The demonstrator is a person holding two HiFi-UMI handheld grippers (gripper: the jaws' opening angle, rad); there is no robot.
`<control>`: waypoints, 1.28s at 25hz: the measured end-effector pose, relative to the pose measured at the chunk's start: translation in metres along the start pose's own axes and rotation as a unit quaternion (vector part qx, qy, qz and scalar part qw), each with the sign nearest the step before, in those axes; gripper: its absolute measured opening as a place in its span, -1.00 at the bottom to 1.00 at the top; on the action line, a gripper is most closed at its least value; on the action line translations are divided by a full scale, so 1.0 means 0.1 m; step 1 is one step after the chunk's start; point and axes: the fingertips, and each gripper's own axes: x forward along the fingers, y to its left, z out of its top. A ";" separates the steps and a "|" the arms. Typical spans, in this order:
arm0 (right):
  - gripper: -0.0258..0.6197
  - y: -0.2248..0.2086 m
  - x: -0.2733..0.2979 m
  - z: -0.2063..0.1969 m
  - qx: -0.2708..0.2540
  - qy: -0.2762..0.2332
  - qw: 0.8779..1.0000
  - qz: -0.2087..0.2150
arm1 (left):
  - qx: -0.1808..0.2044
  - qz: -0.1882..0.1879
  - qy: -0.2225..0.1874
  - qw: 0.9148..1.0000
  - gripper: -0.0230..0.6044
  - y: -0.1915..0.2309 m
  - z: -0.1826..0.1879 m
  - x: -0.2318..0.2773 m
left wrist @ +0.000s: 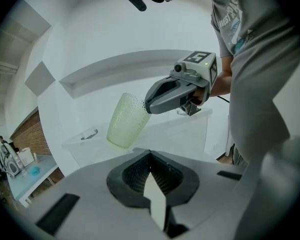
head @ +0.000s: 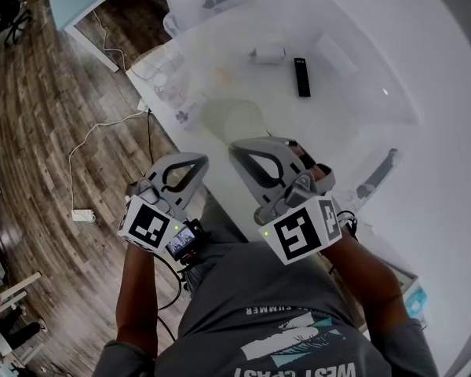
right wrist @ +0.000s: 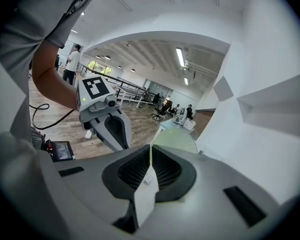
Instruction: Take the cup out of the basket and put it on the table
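Note:
A pale green, dimpled translucent cup (head: 237, 122) hangs tilted over the near edge of the white table (head: 424, 155). My right gripper (head: 237, 149) is shut on its rim. The left gripper view shows the cup (left wrist: 126, 121) dangling from the right gripper (left wrist: 146, 104), rim up and bottom down-left. In the right gripper view the cup's thin wall (right wrist: 177, 141) runs between my jaws (right wrist: 151, 156). My left gripper (head: 195, 159) sits just left of the cup and clear of it. It is shut, with nothing between its jaws (left wrist: 150, 154).
Clear plastic bins (head: 169, 81) stand on the table beyond the cup, and another bin (left wrist: 190, 129) is behind it. A black remote (head: 301, 77) and a small white box (head: 268, 53) lie farther back. A cable and power strip (head: 82, 214) lie on the wooden floor at left.

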 end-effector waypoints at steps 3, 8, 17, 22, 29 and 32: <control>-0.83 0.07 0.05 -0.02 0.000 0.002 1.000 0.011 | 0.001 0.000 0.001 1.000 -0.90 0.01 -0.01 -0.01; -0.83 0.14 0.15 -0.07 0.005 0.004 1.000 0.023 | -0.006 0.005 -0.001 1.000 -0.90 0.06 -0.05 0.00; -0.83 0.35 0.29 -0.03 0.012 -0.001 0.998 0.062 | -0.005 0.004 0.010 1.000 -0.90 0.12 -0.18 0.01; -0.84 0.47 0.37 0.01 0.014 -0.007 0.997 0.081 | -0.012 0.005 0.017 1.000 -0.90 0.15 -0.26 0.00; -0.84 0.62 0.41 0.03 0.021 -0.013 0.994 0.103 | -0.032 0.006 0.032 0.999 -0.90 0.12 -0.45 -0.03; -0.84 0.68 0.44 0.01 0.021 -0.012 0.994 0.109 | -0.046 0.007 0.035 0.998 -0.90 0.11 -0.52 -0.02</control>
